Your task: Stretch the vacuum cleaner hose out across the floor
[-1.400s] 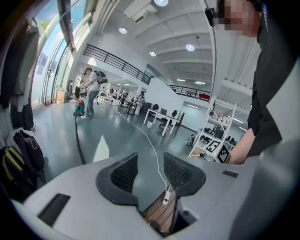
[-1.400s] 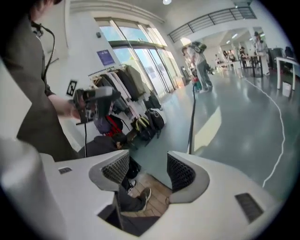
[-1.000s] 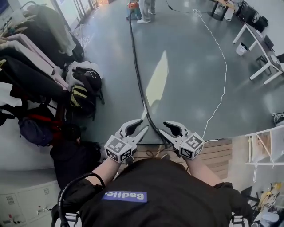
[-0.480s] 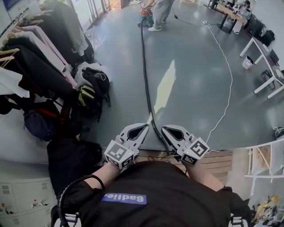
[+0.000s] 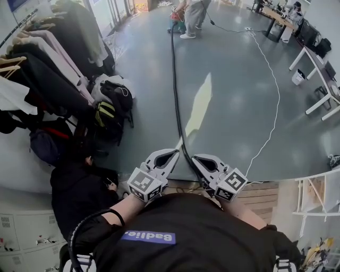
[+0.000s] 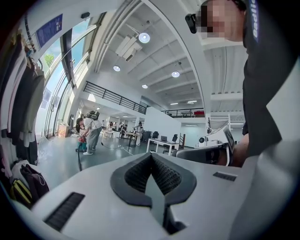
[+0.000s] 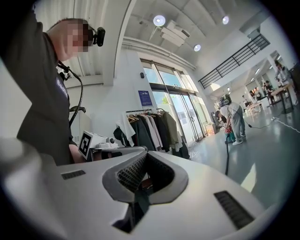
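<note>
The black vacuum hose (image 5: 175,90) lies in a long line on the grey floor. It runs from a person (image 5: 192,13) beside the vacuum cleaner (image 5: 176,17) at the far end back to my feet. It passes on the floor between my two grippers. My left gripper (image 5: 177,153) and right gripper (image 5: 193,158) are both shut, side by side, with nothing in them. In the left gripper view the jaws (image 6: 151,161) are pressed together, with the hose (image 6: 78,160) far off. The right gripper view shows shut jaws (image 7: 145,159) and the hose (image 7: 227,159).
A clothes rack (image 5: 48,64) with coats and bags (image 5: 110,111) under it lines the left side. A white cable (image 5: 274,90) curves over the floor at right. Desks (image 5: 319,69) and a white bin (image 5: 298,77) stand at far right. A wooden platform (image 5: 265,192) lies under me.
Both grippers' jaws have gone from open to shut. They sit a little closer together over the near end of the hose. The head view has shifted slightly.
</note>
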### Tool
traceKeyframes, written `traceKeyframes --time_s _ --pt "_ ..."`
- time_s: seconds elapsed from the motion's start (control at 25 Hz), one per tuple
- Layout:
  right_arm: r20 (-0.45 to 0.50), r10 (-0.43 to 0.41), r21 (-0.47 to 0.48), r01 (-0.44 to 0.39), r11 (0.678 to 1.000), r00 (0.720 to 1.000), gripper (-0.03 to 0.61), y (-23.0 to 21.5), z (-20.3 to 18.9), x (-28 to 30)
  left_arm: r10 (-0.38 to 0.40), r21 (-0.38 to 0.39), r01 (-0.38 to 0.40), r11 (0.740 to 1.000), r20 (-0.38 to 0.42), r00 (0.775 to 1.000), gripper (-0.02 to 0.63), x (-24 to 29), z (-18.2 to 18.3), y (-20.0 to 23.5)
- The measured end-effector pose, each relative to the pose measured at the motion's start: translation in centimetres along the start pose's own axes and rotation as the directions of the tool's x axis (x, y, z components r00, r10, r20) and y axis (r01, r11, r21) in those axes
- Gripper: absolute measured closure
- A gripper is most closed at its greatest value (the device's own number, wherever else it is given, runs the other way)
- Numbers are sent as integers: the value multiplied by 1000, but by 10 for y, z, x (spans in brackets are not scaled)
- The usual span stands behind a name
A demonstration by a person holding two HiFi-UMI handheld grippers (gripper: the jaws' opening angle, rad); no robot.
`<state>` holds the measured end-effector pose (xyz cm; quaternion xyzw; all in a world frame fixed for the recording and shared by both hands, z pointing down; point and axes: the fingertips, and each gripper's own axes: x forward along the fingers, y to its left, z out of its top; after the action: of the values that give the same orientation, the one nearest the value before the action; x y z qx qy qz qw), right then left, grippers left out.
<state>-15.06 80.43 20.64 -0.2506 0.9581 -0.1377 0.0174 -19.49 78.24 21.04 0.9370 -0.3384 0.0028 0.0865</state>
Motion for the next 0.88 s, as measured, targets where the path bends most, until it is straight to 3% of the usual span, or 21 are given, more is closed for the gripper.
traceKeyframes --time_s 0.88 --pt "-12 -49 -10 49 999 999 574 4 -6 -29 -8 -18 7 1000 -3 1000 605 0 -12 -22"
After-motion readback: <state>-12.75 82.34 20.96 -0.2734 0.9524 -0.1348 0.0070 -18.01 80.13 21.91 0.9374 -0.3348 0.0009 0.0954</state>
